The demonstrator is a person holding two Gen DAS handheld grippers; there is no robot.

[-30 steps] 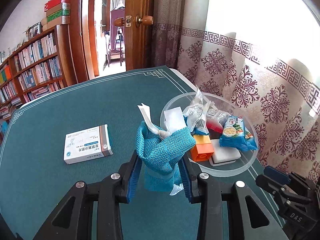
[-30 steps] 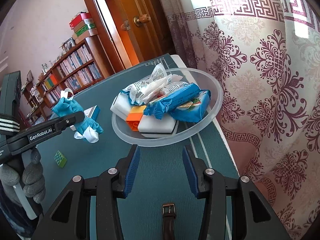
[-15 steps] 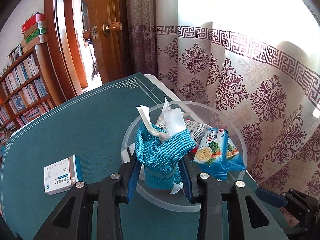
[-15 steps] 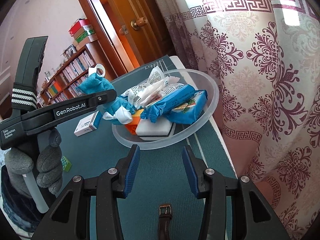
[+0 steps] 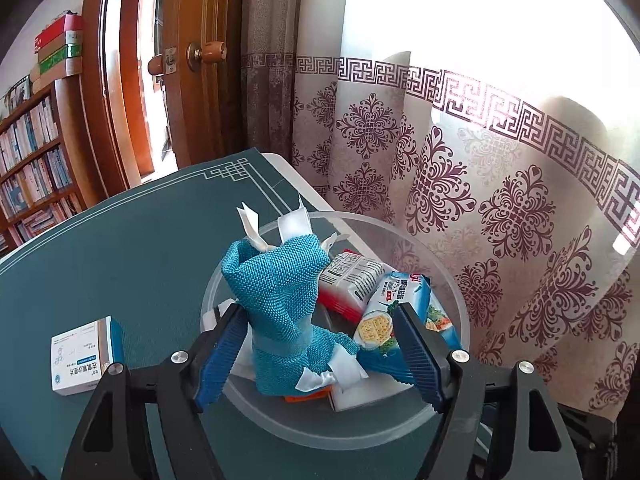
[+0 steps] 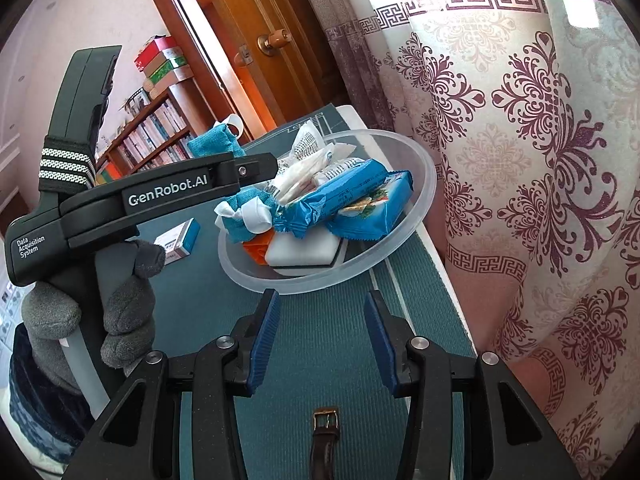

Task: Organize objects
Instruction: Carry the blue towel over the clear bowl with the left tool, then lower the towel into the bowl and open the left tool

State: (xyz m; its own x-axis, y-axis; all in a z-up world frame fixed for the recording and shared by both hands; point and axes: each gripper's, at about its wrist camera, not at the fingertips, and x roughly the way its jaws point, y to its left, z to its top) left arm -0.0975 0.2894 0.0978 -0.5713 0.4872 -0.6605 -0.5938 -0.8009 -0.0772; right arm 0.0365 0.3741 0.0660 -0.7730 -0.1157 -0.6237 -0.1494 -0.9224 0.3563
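Landmark: clear plastic bowl (image 5: 256,432) on green table mat (image 5: 120,264), beside patterned curtain (image 5: 480,208).

Left gripper (image 5: 320,350): over near half of bowl, angled down into it. Jaws just been opening; now spread wide. Teal knitted pouch (image 5: 280,300) with white ribbons standing upright between the blue pads; right pad clearly off it, left pad (image 5: 224,352) close against its lower side, contact uncertain. No squeeze visible. Pouch bottom resting on bowl contents, at near-left part of bowl. Same pouch in right wrist view (image 6: 244,216), at bowl's left edge under the left gripper's black arm.

Bowl contents: blue cracker packet (image 5: 404,320) right of pouch, reaching under right finger; white-and-red snack packet (image 5: 352,280) behind it; orange block (image 6: 258,248) and white block (image 6: 300,248) at bottom, below pouch.

Outside bowl: white-and-blue medicine box (image 5: 82,354) flat on mat, left of bowl, apart from it.

Right gripper (image 6: 320,338): short of bowl's near rim, above bare mat. Jaws partly apart, nothing between pads.

Grey-gloved hand (image 6: 92,312) wrapped round left gripper's handle, left of bowl. Brown strap with buckle (image 6: 326,436) at bottom edge of right wrist view.
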